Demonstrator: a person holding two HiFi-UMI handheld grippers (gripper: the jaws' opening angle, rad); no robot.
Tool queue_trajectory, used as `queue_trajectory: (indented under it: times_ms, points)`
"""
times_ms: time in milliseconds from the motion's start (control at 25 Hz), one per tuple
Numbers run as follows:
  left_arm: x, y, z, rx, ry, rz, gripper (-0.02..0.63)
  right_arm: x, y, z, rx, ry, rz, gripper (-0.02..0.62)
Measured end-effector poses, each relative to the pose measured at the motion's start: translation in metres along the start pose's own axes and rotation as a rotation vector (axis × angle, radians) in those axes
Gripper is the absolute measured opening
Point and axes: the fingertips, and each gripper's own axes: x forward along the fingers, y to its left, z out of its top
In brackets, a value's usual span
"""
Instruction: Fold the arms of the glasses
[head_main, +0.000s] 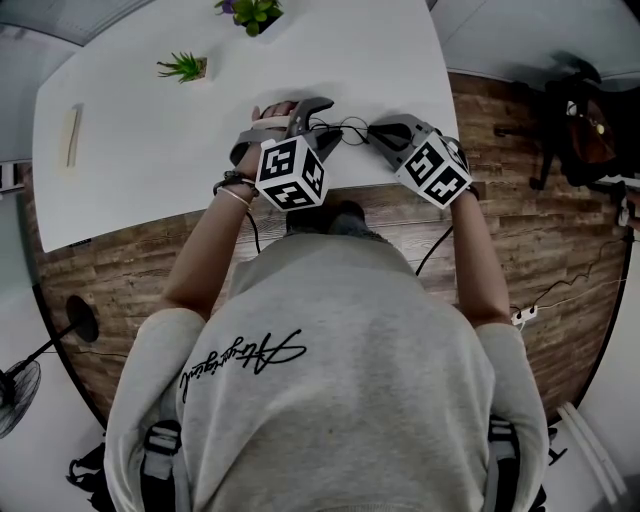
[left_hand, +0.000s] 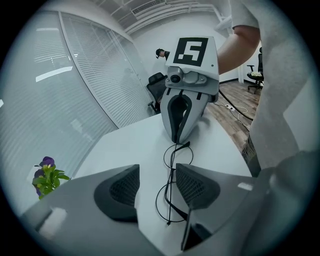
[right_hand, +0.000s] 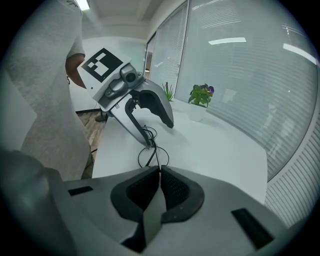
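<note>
Two fingers (right_hand: 142, 192) of your right gripper (right_hand: 160, 172) are clenching one end of the thin black wire glasses (left_hand: 171, 185) on the white bench (left_hand: 135, 145); your left gripper (left_hand: 157, 187), released, is straddling them, likely risking a bent rim.

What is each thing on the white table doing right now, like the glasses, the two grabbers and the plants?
thin black round wire glasses: lying on the white table, one arm seemingly folded across the lenses.
left gripper: open, jaws either side of the glasses, not pressing.
right gripper: shut on the glasses' other end.
small green spiky potted plant: upright.
purple-flowered potted plant: upright.
</note>
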Motion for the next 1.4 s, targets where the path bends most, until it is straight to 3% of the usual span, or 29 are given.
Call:
queue_trajectory:
  times_ms: [360, 840, 1120, 1400]
  points:
    - [-0.010, 0.012, -0.005, -0.053, -0.025, 0.050, 0.244, -0.002, -0.002, -0.002, 0.001, 0.010, -0.011, 0.017]
    - [-0.047, 0.036, 0.000, -0.358, -0.209, 0.145, 0.244, -0.002, -0.005, 0.000, 0.044, -0.013, -0.044, 0.048]
    - [-0.066, 0.045, 0.001, -0.452, -0.285, 0.195, 0.244, -0.012, -0.008, 0.002, 0.117, -0.058, -0.075, 0.067]
    - [-0.085, 0.057, 0.008, -0.525, -0.361, 0.237, 0.243, -0.037, -0.017, 0.025, 0.188, -0.174, -0.177, 0.074]
